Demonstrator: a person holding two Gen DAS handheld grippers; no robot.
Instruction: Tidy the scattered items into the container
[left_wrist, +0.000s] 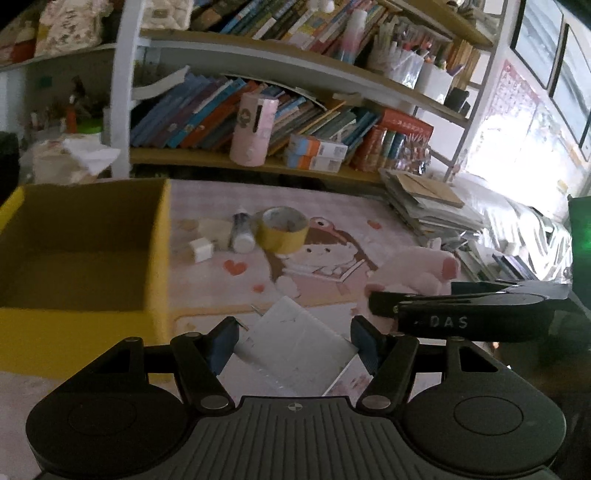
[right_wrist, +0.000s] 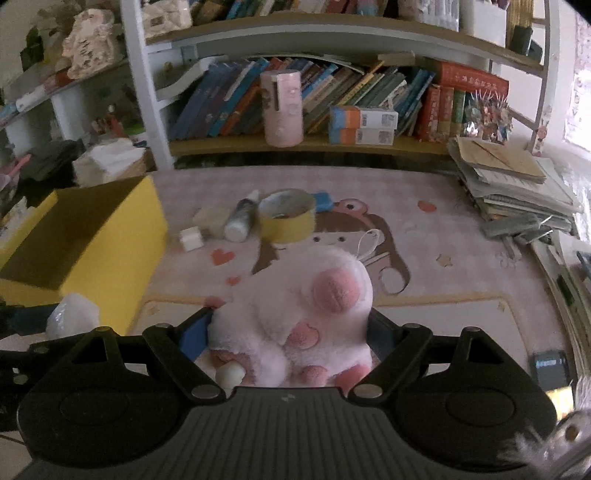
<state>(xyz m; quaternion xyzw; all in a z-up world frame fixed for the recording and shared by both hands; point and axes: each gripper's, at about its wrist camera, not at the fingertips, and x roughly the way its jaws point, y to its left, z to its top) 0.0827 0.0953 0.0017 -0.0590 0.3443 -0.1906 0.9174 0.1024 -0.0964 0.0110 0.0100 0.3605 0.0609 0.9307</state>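
My left gripper (left_wrist: 295, 325) is shut on a clear plastic packet (left_wrist: 295, 343), held above the pink cartoon mat (left_wrist: 325, 280). An open yellow box (left_wrist: 74, 258) stands just to its left. My right gripper (right_wrist: 291, 315) is shut on a pink-and-white plush toy (right_wrist: 317, 295), and the left wrist view shows that plush (left_wrist: 424, 273) at right. On the mat beyond lie a yellow tape roll (right_wrist: 286, 218), a small white-capped bottle (right_wrist: 240, 218), a white cube (right_wrist: 191, 238), a cream pad (right_wrist: 212, 218) and a blue item (right_wrist: 321, 199). The right wrist view has the yellow box (right_wrist: 92, 236) at left with the packet (right_wrist: 72, 314) beside it.
A bookshelf (right_wrist: 332, 144) full of books runs along the back, with a pink cylinder (right_wrist: 282, 107) and orange-white cartons (right_wrist: 362, 125) on it. A stack of papers (right_wrist: 517, 184) sits at the right edge. A dark flat device (right_wrist: 550, 365) lies at the near right.
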